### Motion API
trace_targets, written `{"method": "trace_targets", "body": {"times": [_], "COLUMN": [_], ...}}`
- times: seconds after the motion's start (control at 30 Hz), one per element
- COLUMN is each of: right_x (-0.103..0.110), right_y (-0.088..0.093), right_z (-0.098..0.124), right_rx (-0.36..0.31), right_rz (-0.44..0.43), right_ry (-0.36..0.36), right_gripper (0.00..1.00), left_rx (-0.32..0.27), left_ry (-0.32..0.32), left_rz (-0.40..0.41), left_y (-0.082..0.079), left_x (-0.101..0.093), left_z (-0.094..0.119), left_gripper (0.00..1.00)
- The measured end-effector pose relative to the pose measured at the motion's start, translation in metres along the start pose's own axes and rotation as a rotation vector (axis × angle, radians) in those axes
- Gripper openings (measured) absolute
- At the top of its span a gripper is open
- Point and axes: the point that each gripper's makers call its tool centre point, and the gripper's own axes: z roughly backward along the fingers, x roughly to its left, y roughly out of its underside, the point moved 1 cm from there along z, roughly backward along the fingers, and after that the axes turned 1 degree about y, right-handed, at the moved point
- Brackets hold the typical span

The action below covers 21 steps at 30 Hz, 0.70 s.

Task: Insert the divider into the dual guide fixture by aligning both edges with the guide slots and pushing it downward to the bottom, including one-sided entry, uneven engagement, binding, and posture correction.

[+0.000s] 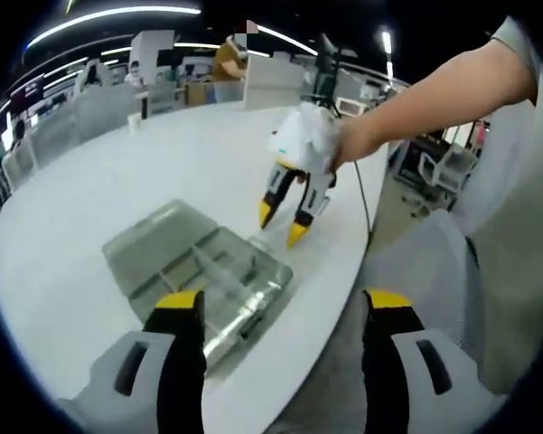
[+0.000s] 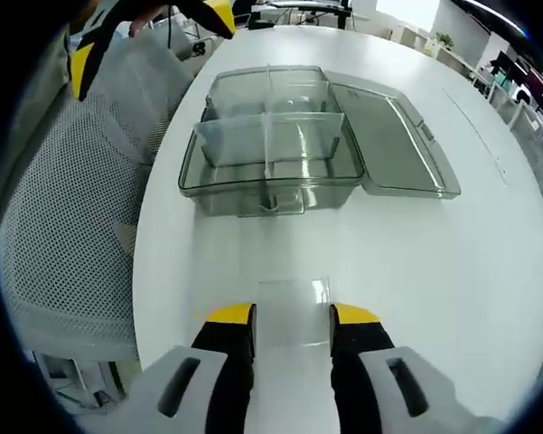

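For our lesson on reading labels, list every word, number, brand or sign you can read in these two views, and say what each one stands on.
No text can be read in either view.
Clear plastic box: no label or print shows.
Its open lid: plain, no print shows.
Clear sheet between the right tongs: no marking.
Left tongs: yellow tips, no lettering.
White table: bare of writing.
Background office: any signs are too small and blurred.

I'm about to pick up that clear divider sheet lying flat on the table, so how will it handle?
The divider looks thin and flat, so it is probably light and slightly flexible. Its glossy face on the smooth white table suggests it may slide away rather than lift. The right tool straddles it, open.
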Motion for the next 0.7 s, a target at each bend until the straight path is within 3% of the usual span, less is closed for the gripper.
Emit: {"method": "trace_targets", "body": {"times": [0.7], "right_x": [0.009], "right_y": [-0.012], "right_z": [0.019], "right_rx": [-0.038], "right_rz": [0.001], "right_ry": [0.034], "right_gripper": [0.27], "left_rx": [0.010], "left_ry": [0.013], "left_rz": [0.002], "left_y": [0.000], "left_x": [-0.001], "left_z": [-0.008], "left_gripper": [0.68]}}
